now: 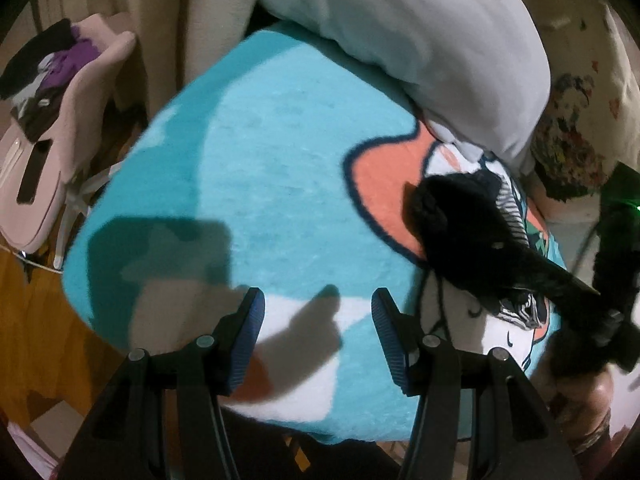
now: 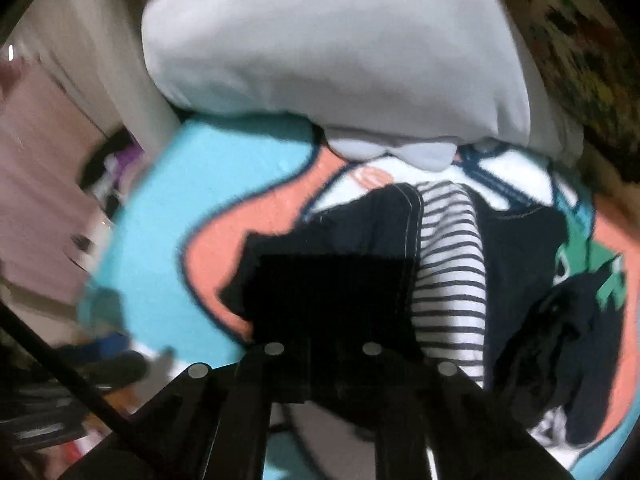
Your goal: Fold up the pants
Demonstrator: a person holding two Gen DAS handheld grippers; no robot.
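Black pants [image 1: 468,232] lie bunched at the right of a turquoise cartoon blanket [image 1: 256,168], over a striped garment [image 1: 514,216]. My left gripper [image 1: 318,308] is open and empty above the blanket's near edge, left of the pants. My right gripper [image 1: 600,320] shows at the right edge of the left wrist view, with black cloth stretched up to it. In the right wrist view the right gripper [image 2: 324,320] is shut on the black pants [image 2: 332,292], which hide its fingertips. The striped garment [image 2: 448,280] and more dark clothes [image 2: 560,344] lie beside it.
A large grey-white pillow [image 1: 420,40] lies at the far side of the blanket. A pink chair with clothes [image 1: 52,112] stands to the left. A floral cloth [image 1: 572,148] is at the far right. Beige curtains hang behind.
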